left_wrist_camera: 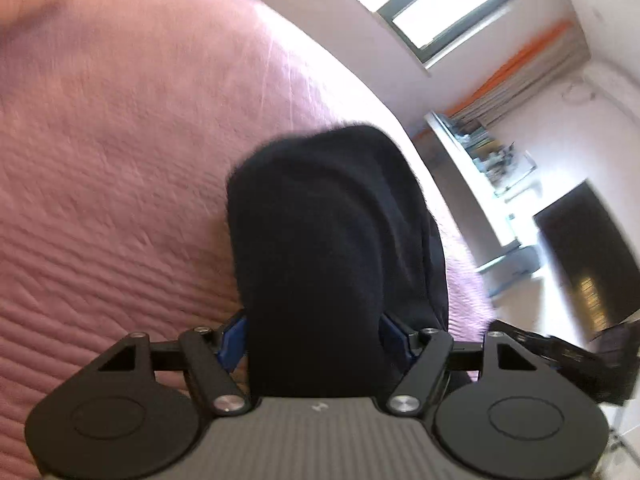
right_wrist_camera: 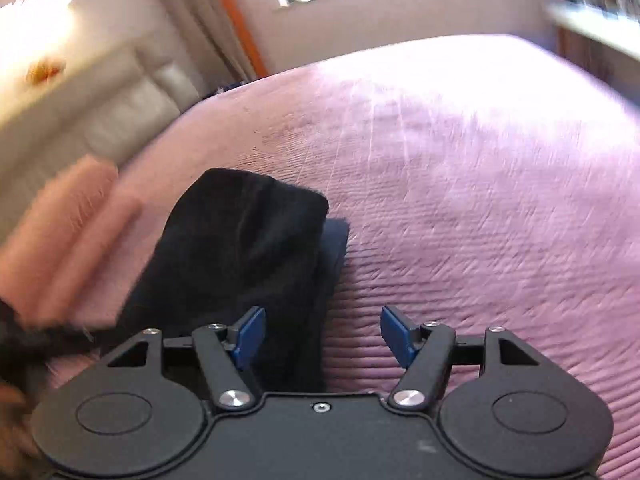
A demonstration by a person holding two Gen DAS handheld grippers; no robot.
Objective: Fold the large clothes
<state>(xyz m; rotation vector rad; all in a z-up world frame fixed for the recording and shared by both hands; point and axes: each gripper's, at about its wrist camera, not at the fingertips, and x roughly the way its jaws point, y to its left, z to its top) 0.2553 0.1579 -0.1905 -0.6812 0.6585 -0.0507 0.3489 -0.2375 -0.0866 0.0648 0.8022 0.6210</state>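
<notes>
A folded black garment (left_wrist_camera: 332, 232) fills the space between the blue pads of my left gripper (left_wrist_camera: 316, 338), whose jaws stand wide with the cloth bunched between them, over the pink quilted bedspread (left_wrist_camera: 120, 160). In the right wrist view the same black garment (right_wrist_camera: 240, 256) lies folded on the bedspread (right_wrist_camera: 460, 200), left of centre. My right gripper (right_wrist_camera: 324, 336) is open and empty; its left pad (right_wrist_camera: 250, 336) is over the garment's edge. A person's hand (right_wrist_camera: 72, 240) is blurred at the left beside the garment.
A padded headboard (right_wrist_camera: 120, 112) stands at the bed's far left. Windows (left_wrist_camera: 444, 4), orange-edged curtains (left_wrist_camera: 520, 68) and a cluttered white shelf (left_wrist_camera: 488, 160) line the wall. A dark object (left_wrist_camera: 560, 356) sits beside the bed at the right.
</notes>
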